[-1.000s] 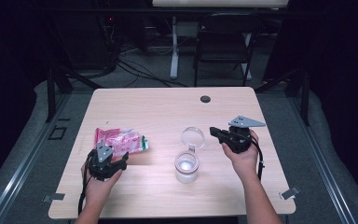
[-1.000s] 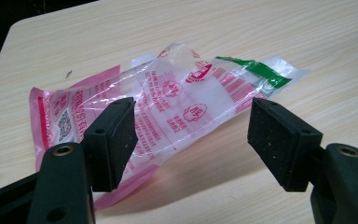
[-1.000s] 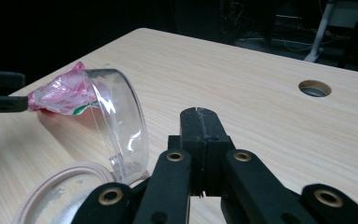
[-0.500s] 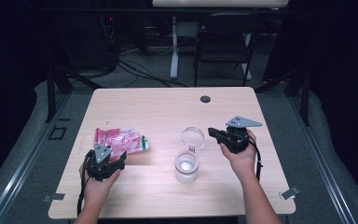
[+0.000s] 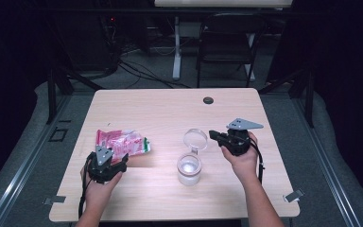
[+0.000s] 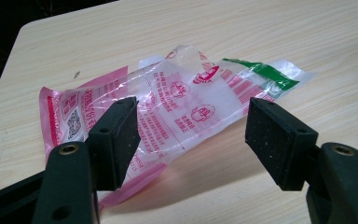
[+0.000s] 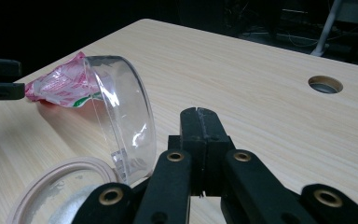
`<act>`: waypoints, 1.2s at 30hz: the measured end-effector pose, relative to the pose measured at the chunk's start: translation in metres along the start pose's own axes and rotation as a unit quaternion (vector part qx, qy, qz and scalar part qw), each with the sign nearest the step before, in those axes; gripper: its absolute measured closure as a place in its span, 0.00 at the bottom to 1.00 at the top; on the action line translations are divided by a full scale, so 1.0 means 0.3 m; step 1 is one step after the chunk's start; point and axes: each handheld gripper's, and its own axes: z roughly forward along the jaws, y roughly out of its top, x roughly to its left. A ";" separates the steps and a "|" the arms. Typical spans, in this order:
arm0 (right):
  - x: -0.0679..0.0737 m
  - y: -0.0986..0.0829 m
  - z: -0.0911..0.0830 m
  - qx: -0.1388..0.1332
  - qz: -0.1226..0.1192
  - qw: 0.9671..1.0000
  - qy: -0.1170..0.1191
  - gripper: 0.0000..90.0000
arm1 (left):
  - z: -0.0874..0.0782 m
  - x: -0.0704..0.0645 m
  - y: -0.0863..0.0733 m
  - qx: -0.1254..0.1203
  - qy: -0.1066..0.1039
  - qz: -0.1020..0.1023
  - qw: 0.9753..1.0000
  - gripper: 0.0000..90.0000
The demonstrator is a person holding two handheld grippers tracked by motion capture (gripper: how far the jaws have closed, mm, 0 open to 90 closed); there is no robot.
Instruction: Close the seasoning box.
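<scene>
Crinkled clear plastic bag with pink and green print [image 6: 186, 100], lying flat at the 9 o'clock side of the pale wooden table [image 5: 170, 109], long axis from 10 toward 4 o'clock, green end nearer the clear lidded jar [image 5: 189, 168]. Bare wood all round. Left gripper [image 6: 191, 135] released, jaws wide, just short of the bag. Right gripper [image 7: 200, 122] clenched, holding nothing.

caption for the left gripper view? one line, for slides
Open left gripper poised over a crumpled pink-printed plastic bag on the wooden table.
</scene>
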 end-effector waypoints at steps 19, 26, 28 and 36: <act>0.016 -0.005 0.019 0.010 -0.008 1.000 0.007 1.00 | 0.004 -0.011 -0.001 0.002 -0.004 0.006 1.000 0.38; 0.025 -0.004 0.021 0.008 -0.010 1.000 0.008 1.00 | 0.007 -0.017 -0.002 0.004 -0.005 0.009 1.000 0.39; 0.024 -0.004 0.021 0.008 -0.008 1.000 0.009 1.00 | 0.008 -0.017 -0.002 0.005 -0.005 0.010 1.000 0.39; 0.025 -0.004 0.019 0.007 -0.009 1.000 0.010 1.00 | 0.013 -0.019 -0.002 0.008 -0.006 0.011 1.000 0.39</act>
